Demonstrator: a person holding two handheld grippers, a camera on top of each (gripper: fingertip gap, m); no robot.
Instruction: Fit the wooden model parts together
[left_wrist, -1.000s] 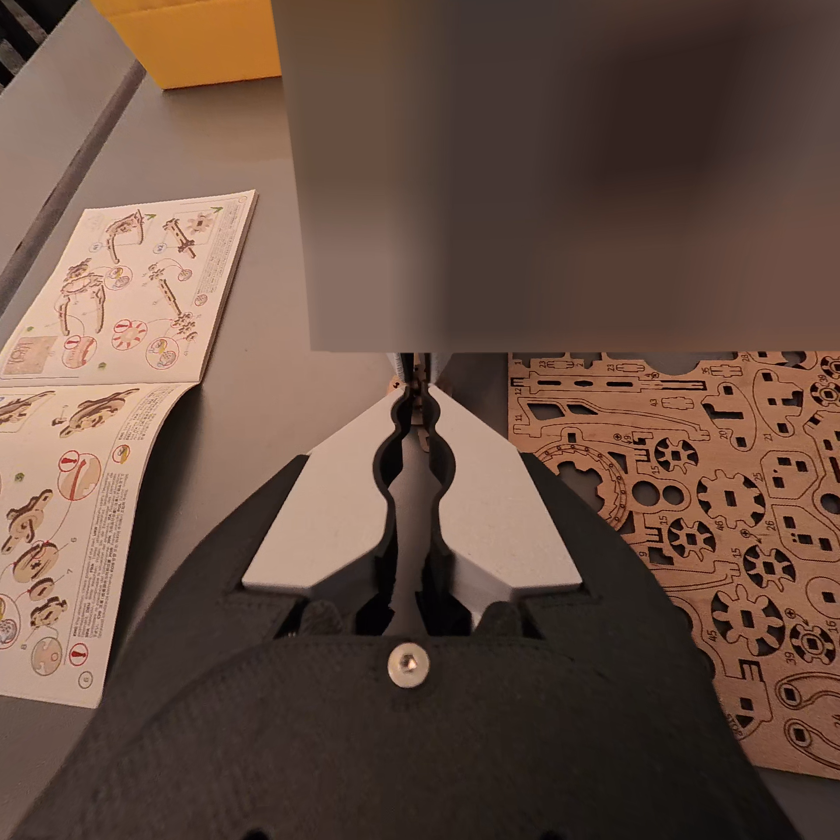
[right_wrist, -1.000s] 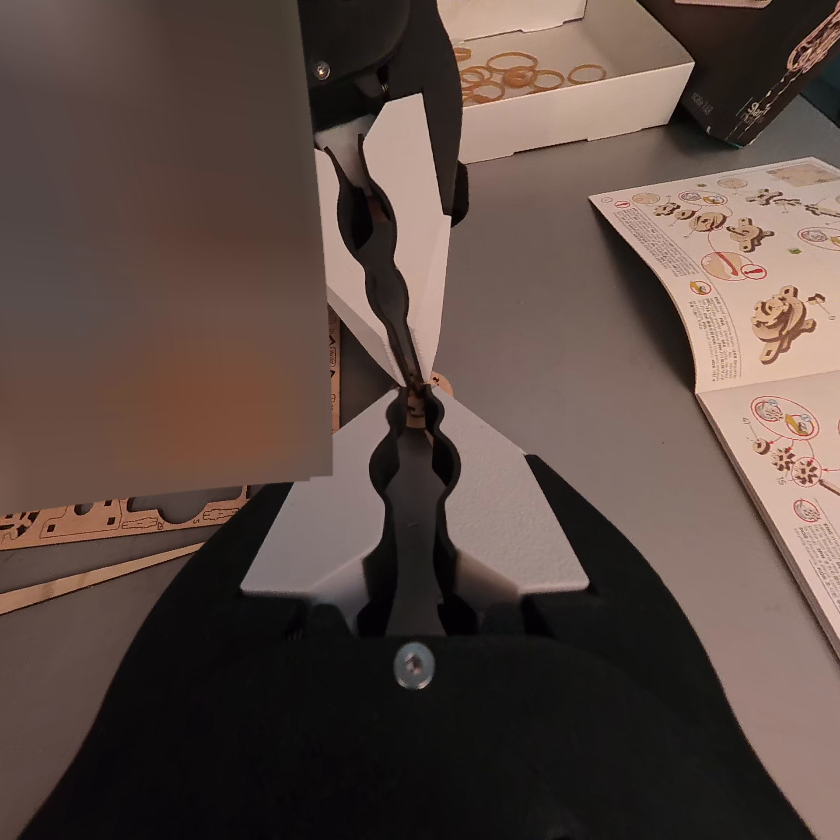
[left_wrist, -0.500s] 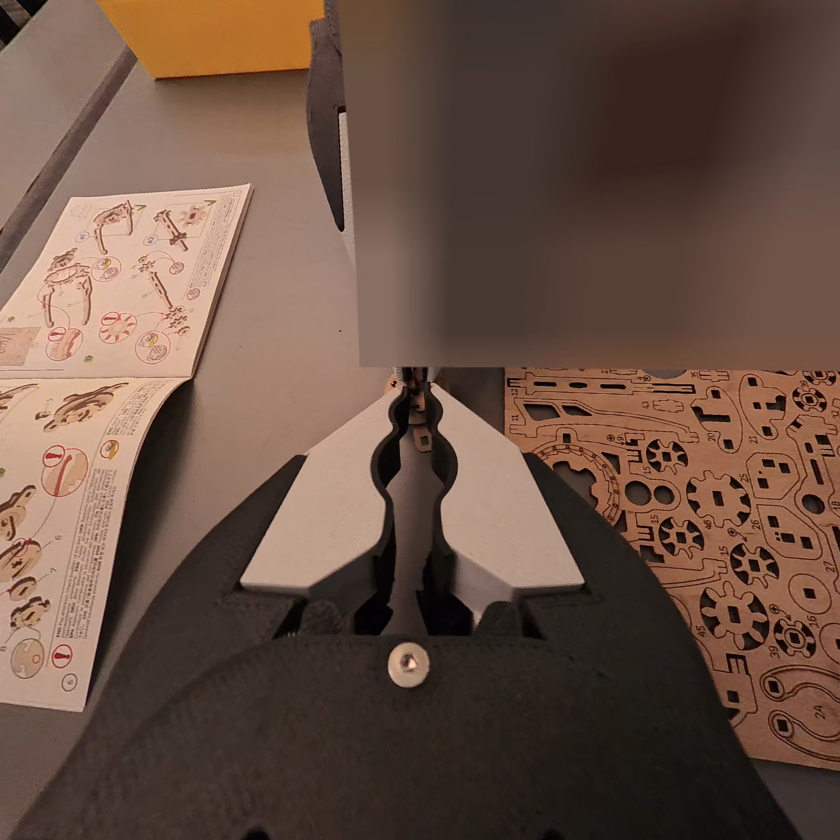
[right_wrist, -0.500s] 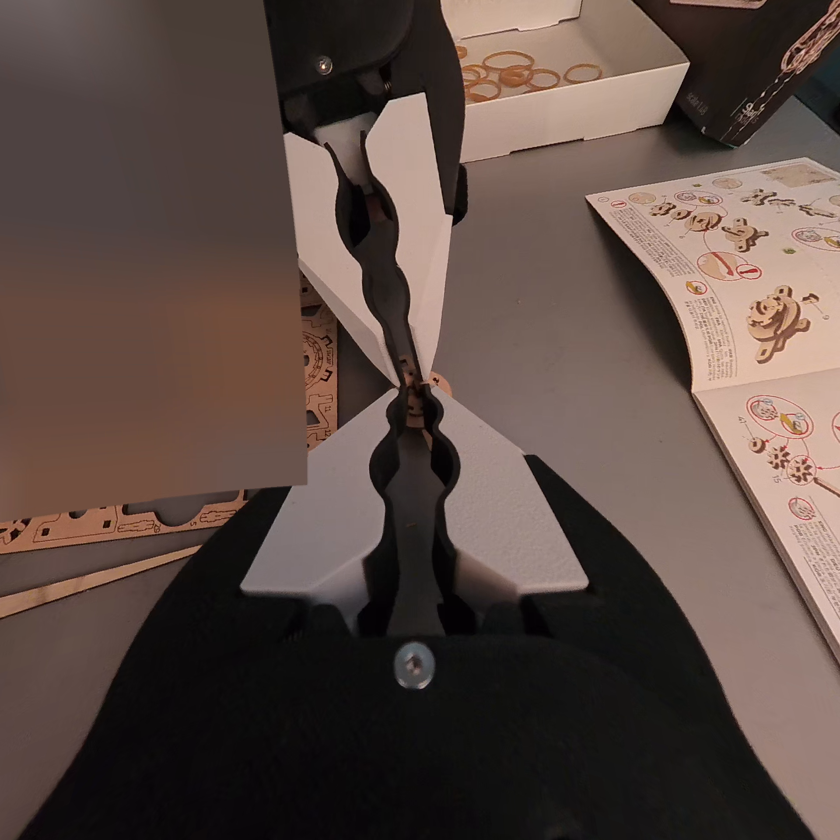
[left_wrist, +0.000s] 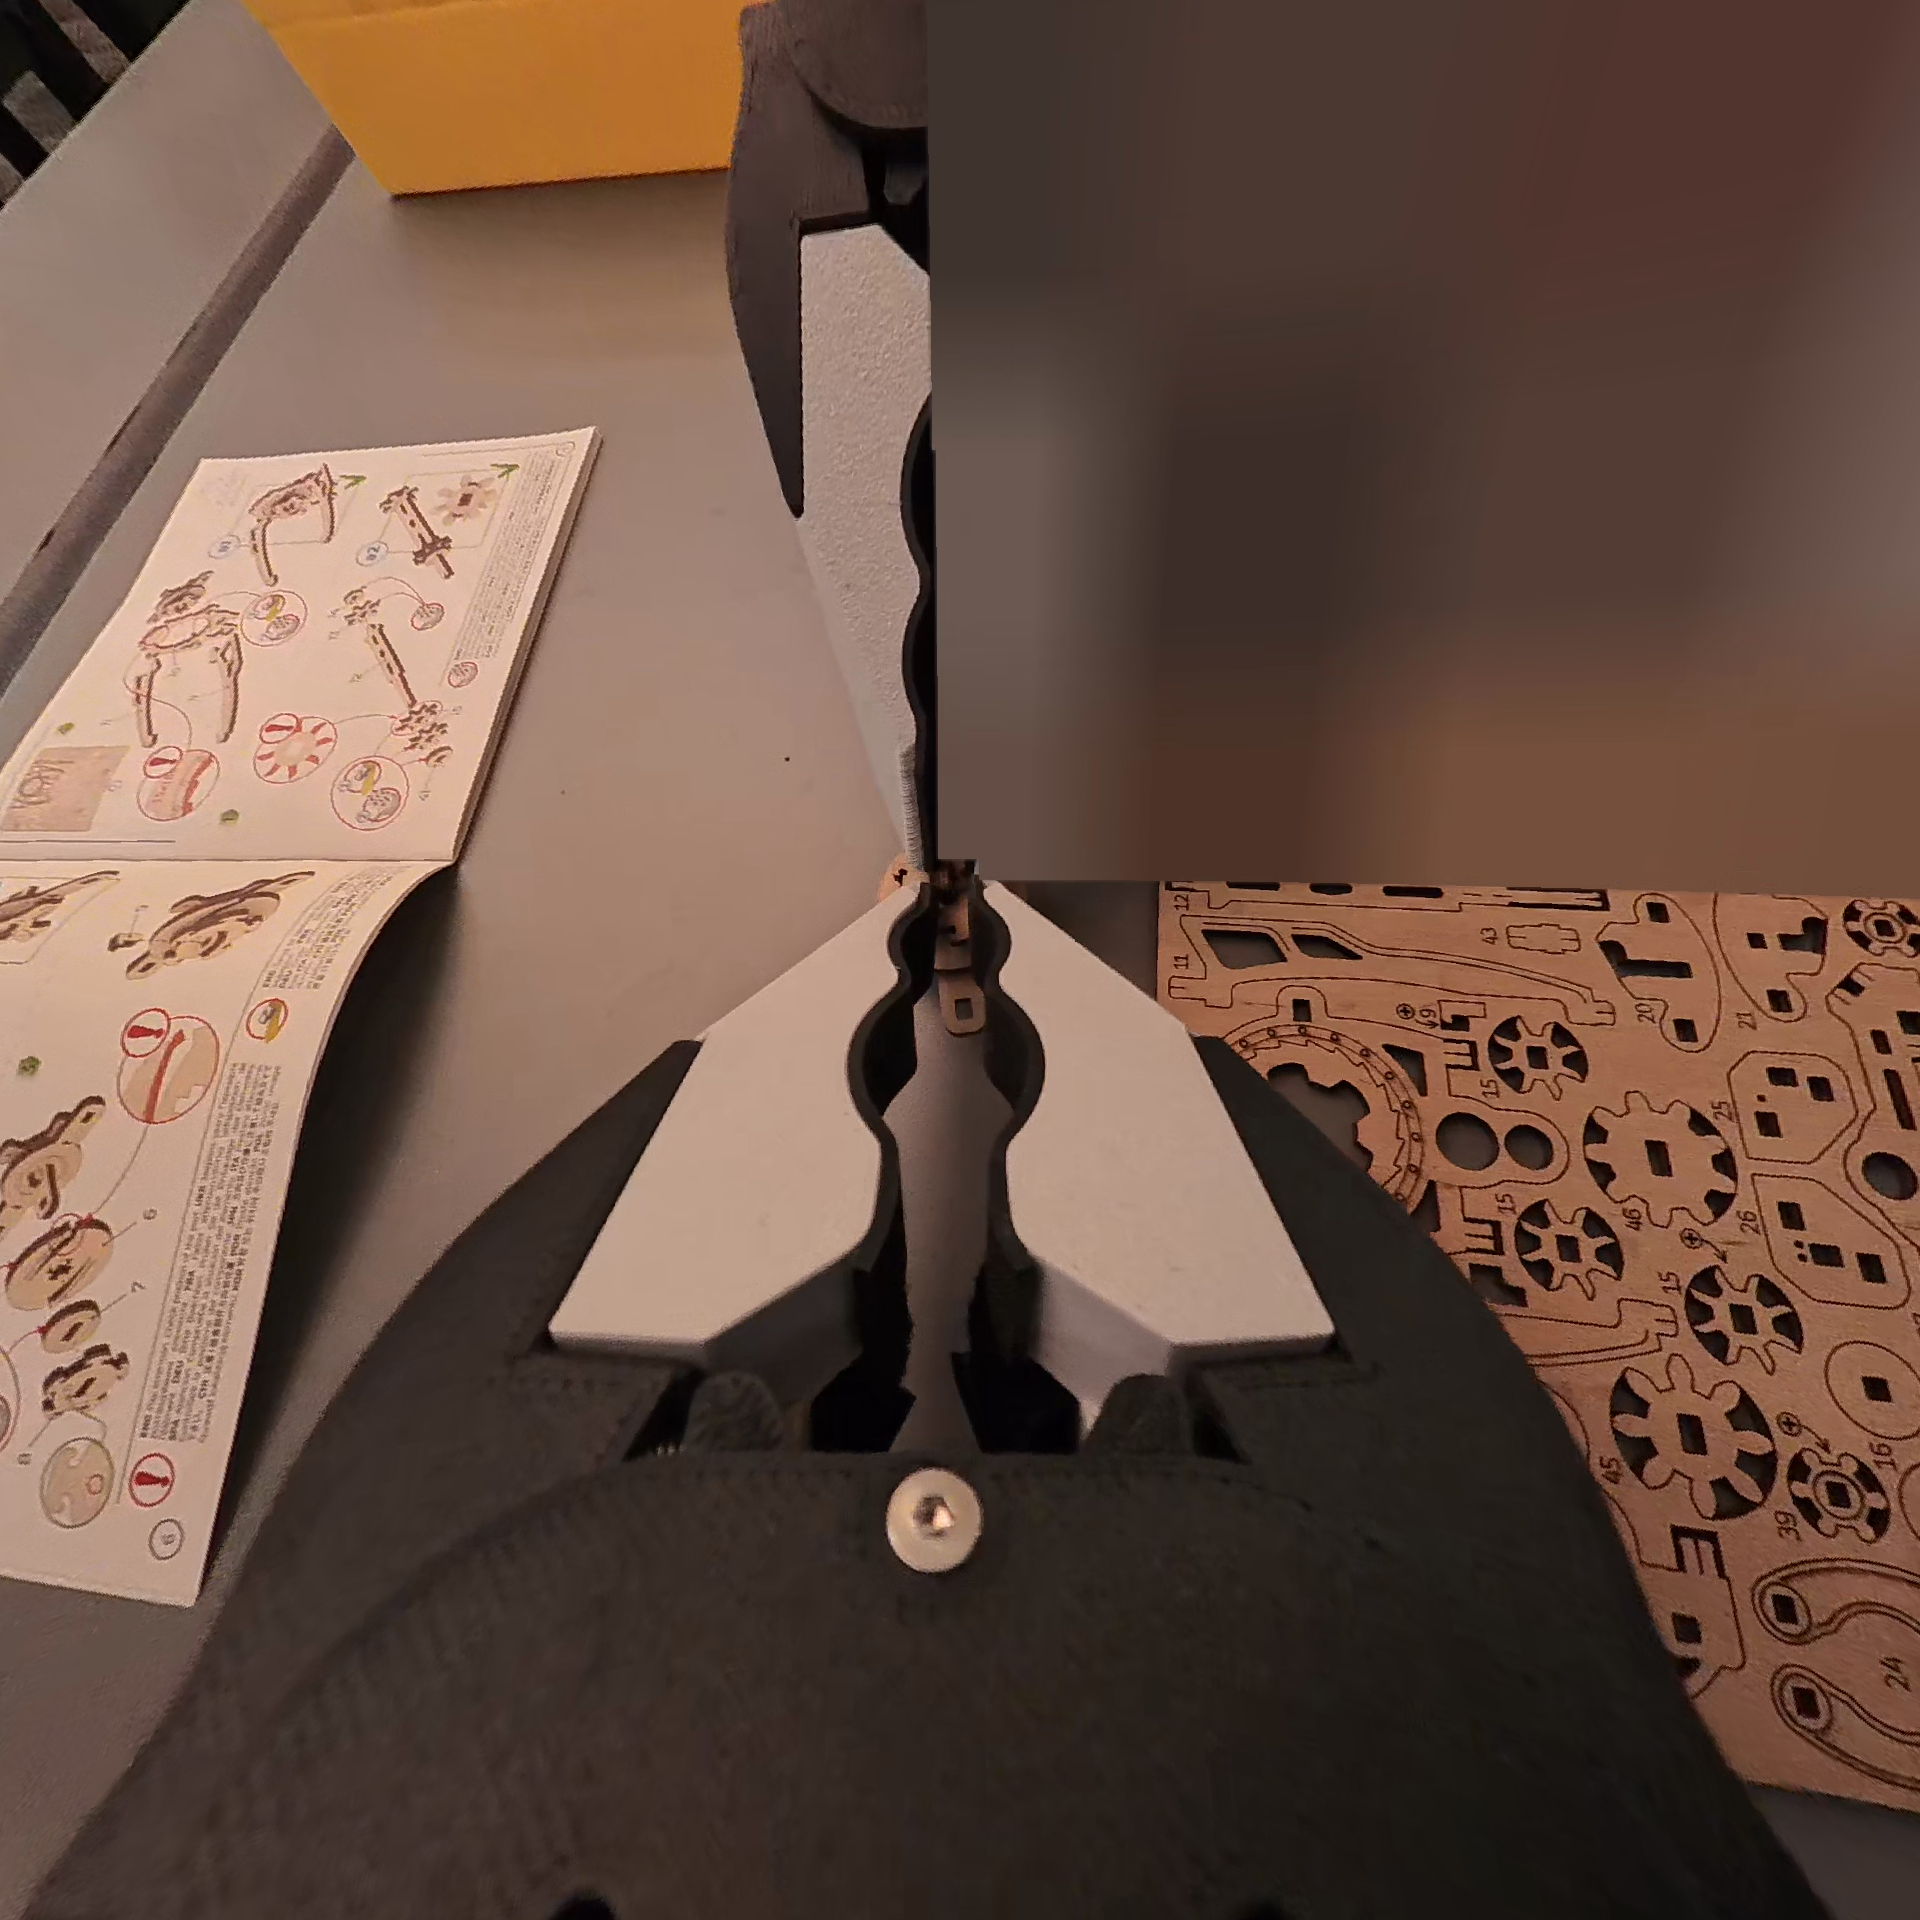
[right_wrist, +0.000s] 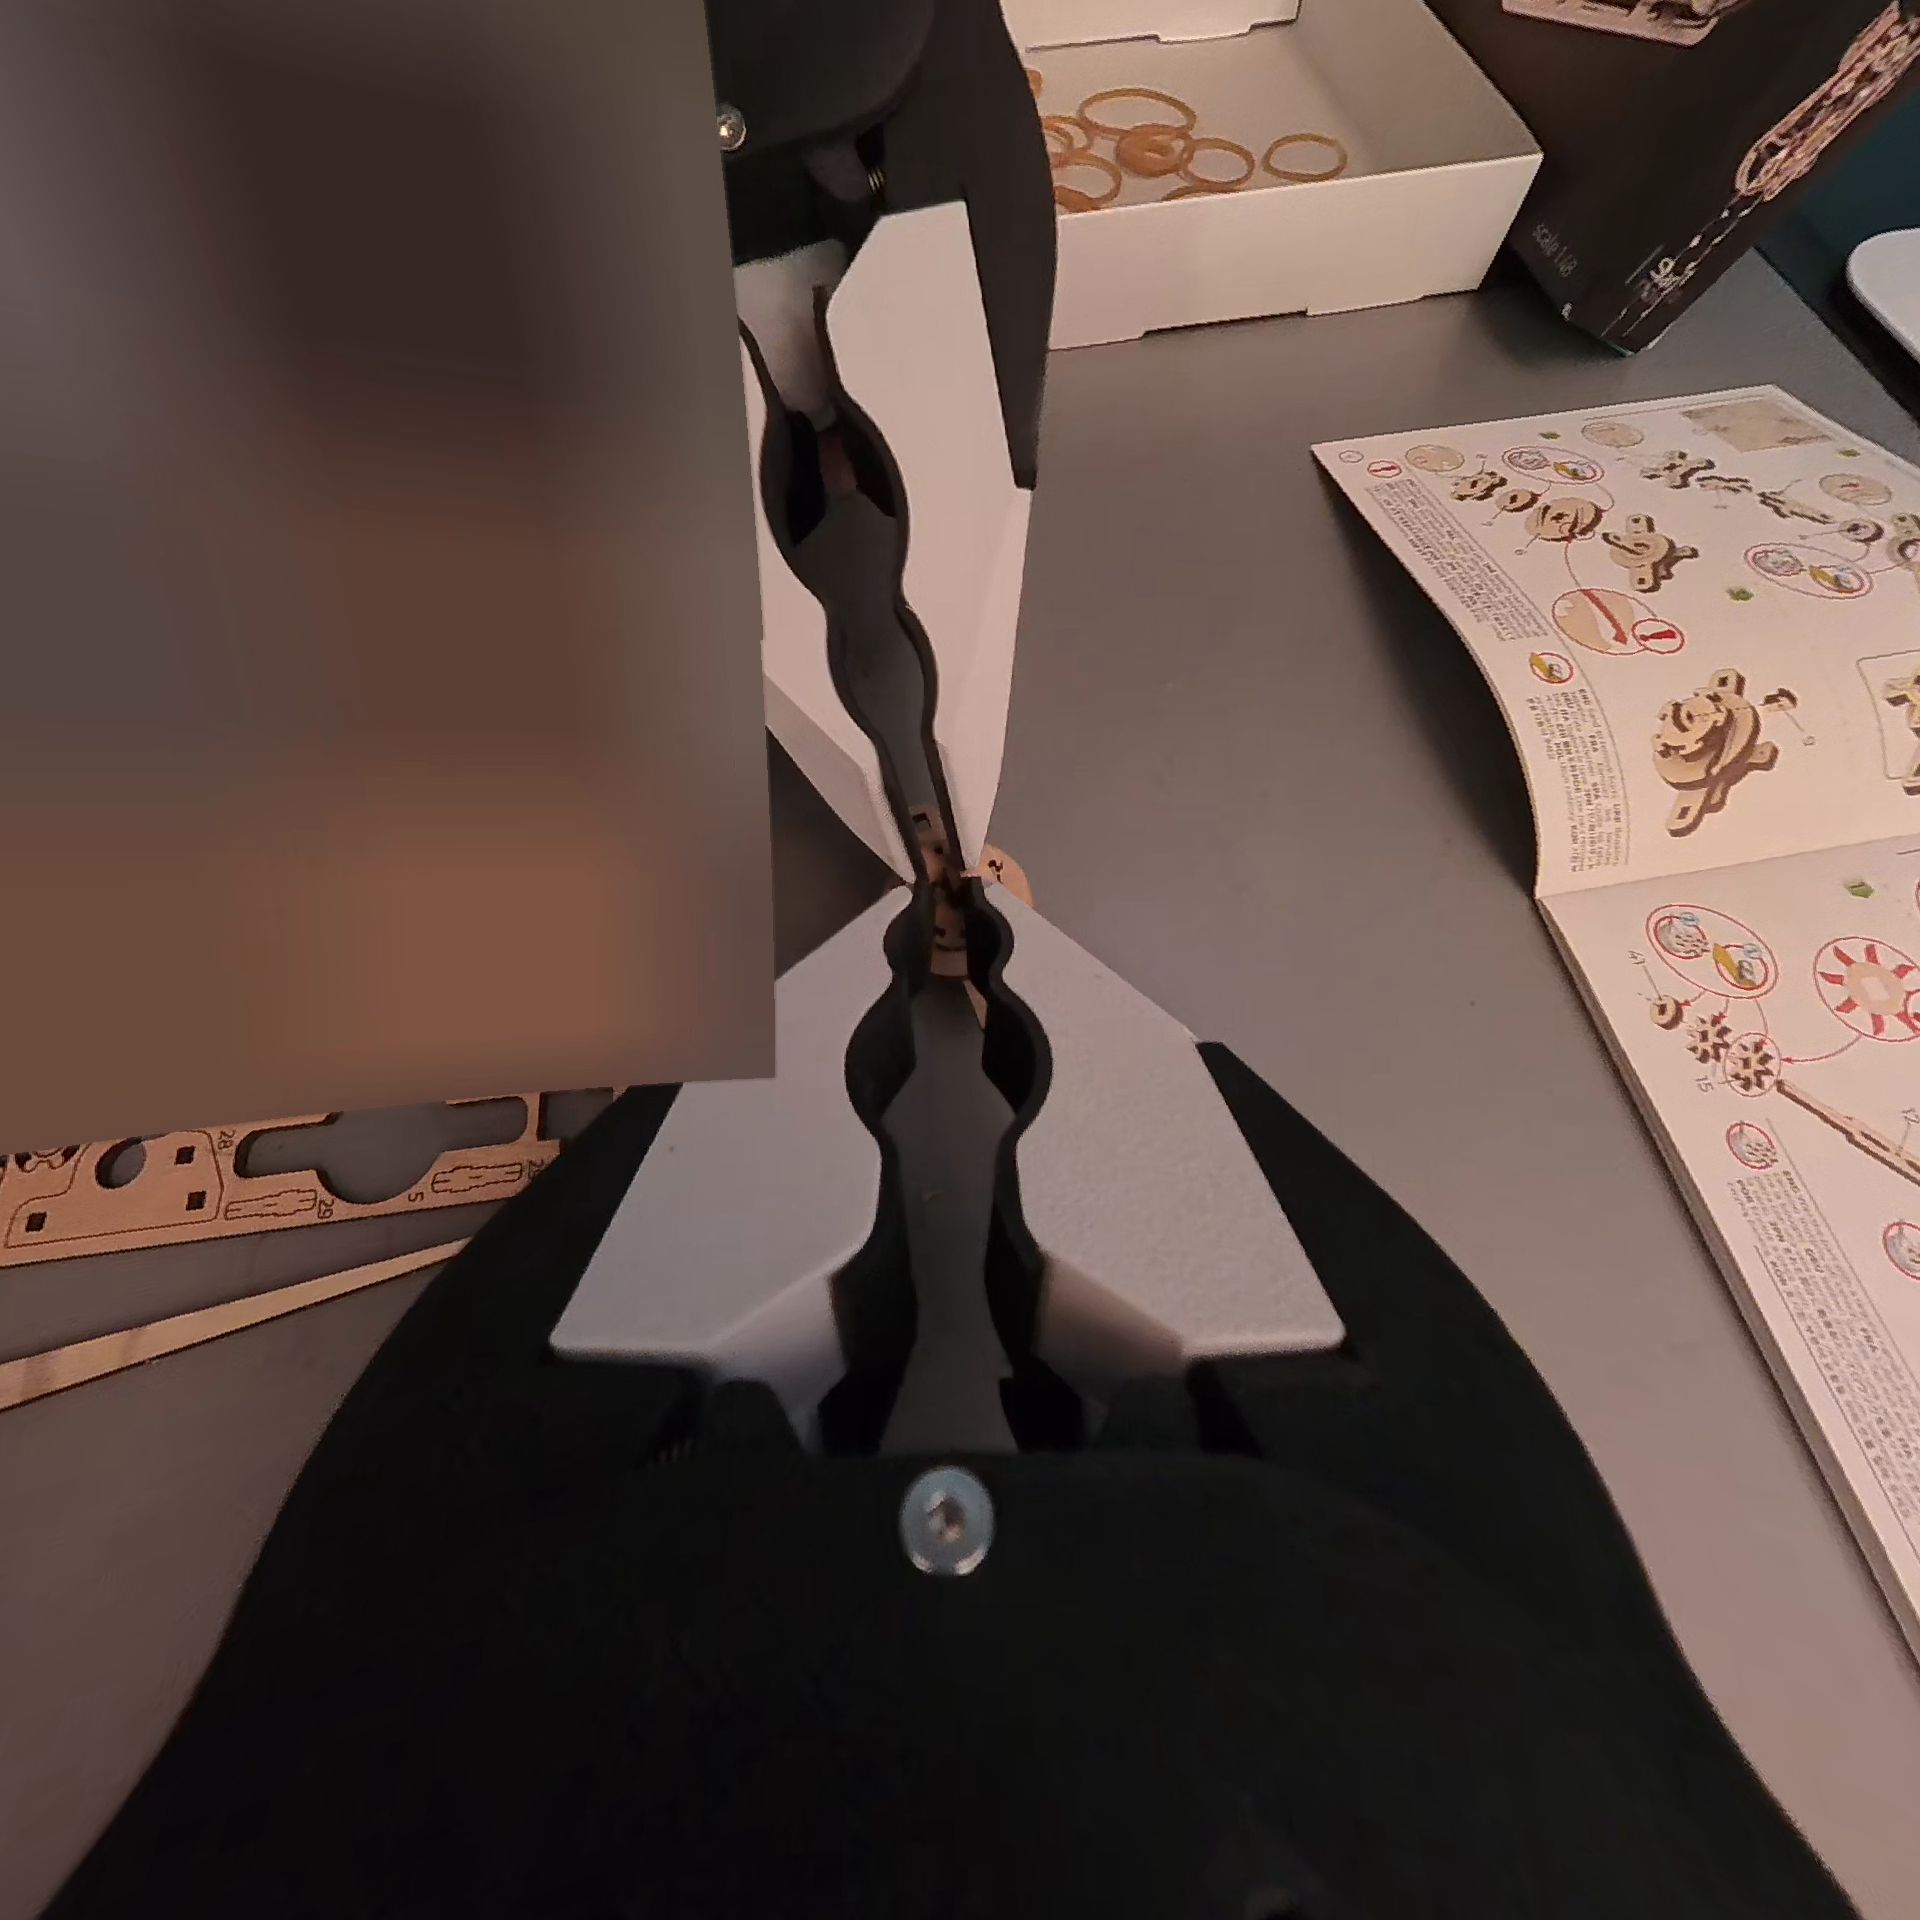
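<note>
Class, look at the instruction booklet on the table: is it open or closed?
Open. The instruction booklet lies flat on the table, two illustrated pages showing either side of its centre fold.

Bare table (left_wrist: 644, 727) between booklet (left_wrist: 270, 665) and parts sheet (left_wrist: 1621, 1195).

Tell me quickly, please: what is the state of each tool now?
Left tool: closed on a small wooden part.
Right tool: closed on another wooden piece.

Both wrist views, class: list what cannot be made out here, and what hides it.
- Right gripper in left wrist view: mostly behind the blur patch.
- Wooden parts: tiny, pinched between fingertips; whether joined, unclear.
- Wooden sheet: top under the patch, right side cut off.
- Booklet: cut off at the right edge.
</note>
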